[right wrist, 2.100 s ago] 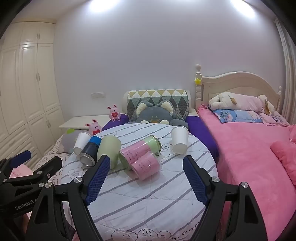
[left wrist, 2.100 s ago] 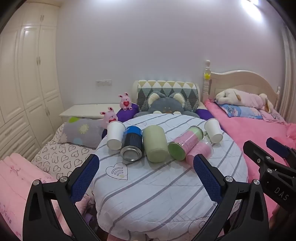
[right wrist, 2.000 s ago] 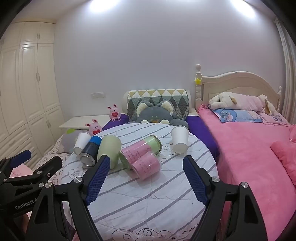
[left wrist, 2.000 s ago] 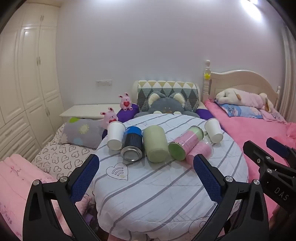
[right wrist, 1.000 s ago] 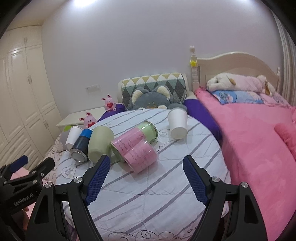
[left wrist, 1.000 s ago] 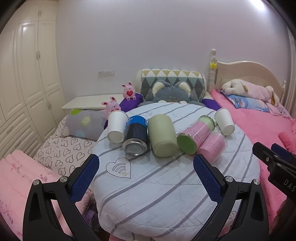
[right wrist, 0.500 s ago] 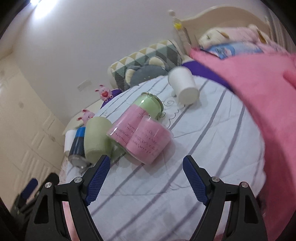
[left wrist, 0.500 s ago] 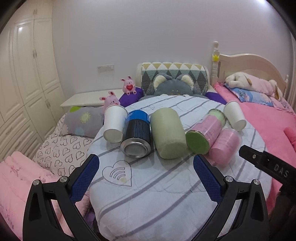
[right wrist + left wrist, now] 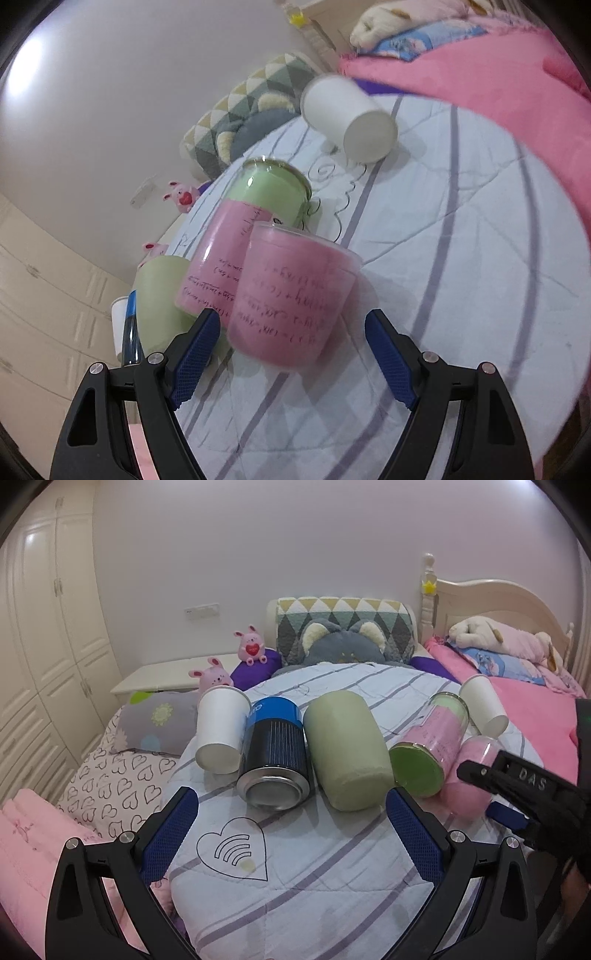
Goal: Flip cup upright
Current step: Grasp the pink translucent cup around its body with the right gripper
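Several cups lie on their sides on a round table with a striped white cloth [image 9: 295, 878]. From left in the left wrist view: a white paper cup [image 9: 220, 734], a blue-black can [image 9: 273, 753], a pale green cup [image 9: 345, 749], a pink-green bottle [image 9: 430, 746], a short pink cup [image 9: 469, 779] and another white paper cup [image 9: 482, 709]. My right gripper [image 9: 291, 350] is open and tilted, its fingers on either side of the pink cup [image 9: 291, 291], close to its base. My left gripper [image 9: 291, 834] is open and empty in front of the can and green cup.
A pink bed [image 9: 532, 705] with plush toys stands to the right. A patterned cushion [image 9: 343, 627] and grey plush sit behind the table. Pink bunny toys [image 9: 251, 650], a heart-print bed [image 9: 110, 775] and white wardrobes [image 9: 44, 635] are to the left.
Both grippers moved closer to the table. The right gripper dropped low, tilted and closed in on the short pink cup, which now sits between its open fingers.
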